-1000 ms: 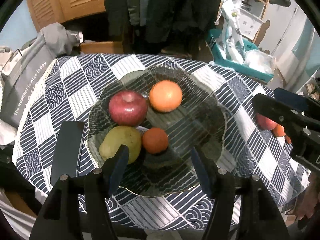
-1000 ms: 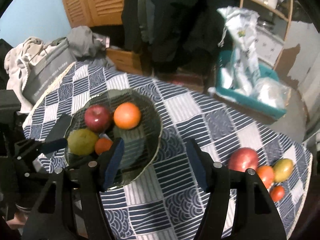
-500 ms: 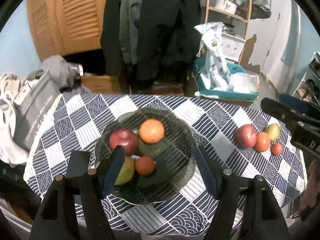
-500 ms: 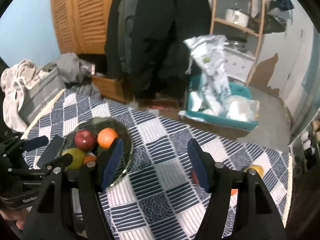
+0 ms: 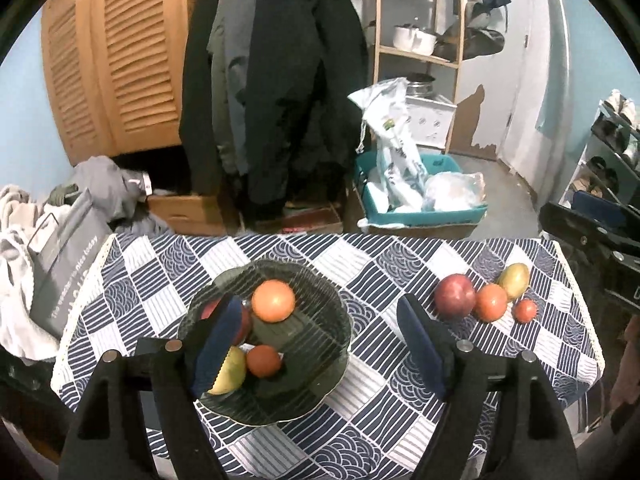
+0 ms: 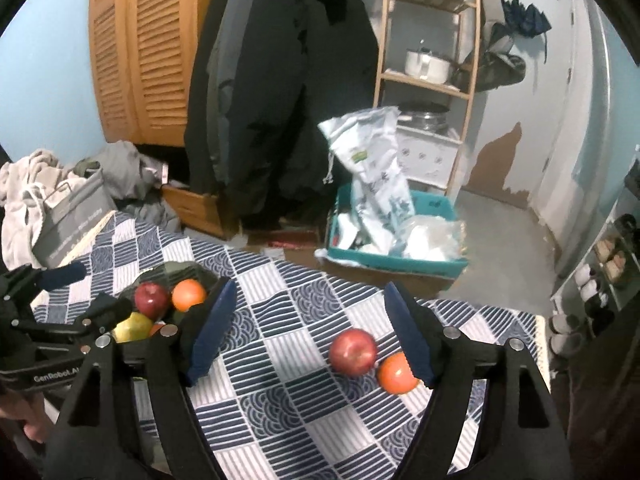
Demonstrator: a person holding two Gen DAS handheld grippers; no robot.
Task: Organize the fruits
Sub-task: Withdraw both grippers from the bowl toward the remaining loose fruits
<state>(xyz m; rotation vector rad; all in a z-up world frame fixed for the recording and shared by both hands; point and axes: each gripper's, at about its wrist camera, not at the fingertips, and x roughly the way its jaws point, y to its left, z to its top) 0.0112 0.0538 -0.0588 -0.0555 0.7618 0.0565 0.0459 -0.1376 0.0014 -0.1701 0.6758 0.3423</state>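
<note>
A dark glass bowl [image 5: 316, 384] on the checked tablecloth [image 5: 384, 264] holds an orange [image 5: 273, 301], a small orange-red fruit [image 5: 263, 361], a yellow-green fruit [image 5: 234, 372] and a red apple [image 5: 245, 322] half hidden by my finger. At the table's right end lie a red apple [image 5: 455, 295], an orange [image 5: 491, 302], a mango [image 5: 513, 280] and a small tomato [image 5: 525, 310]. My left gripper [image 5: 319, 303] hovers above the bowl, jaws opening, nothing between them. My right gripper [image 6: 310, 286] hangs over mid-table, jaws opening and empty, with the apple [image 6: 353, 352] and orange [image 6: 396, 372] below.
A grey tote bag [image 5: 60, 264] and clothes lean at the table's left edge. On the floor beyond the table stands a teal bin [image 5: 420, 212] with plastic bags. Dark coats [image 5: 280, 100] and a wooden shelf [image 5: 416, 56] stand behind. A flat black object [image 5: 148, 346] lies left of the bowl.
Both grippers have risen and drawn back from the table, so the bowl and fruits look smaller. Both pairs of jaws stand wider apart than before.
</note>
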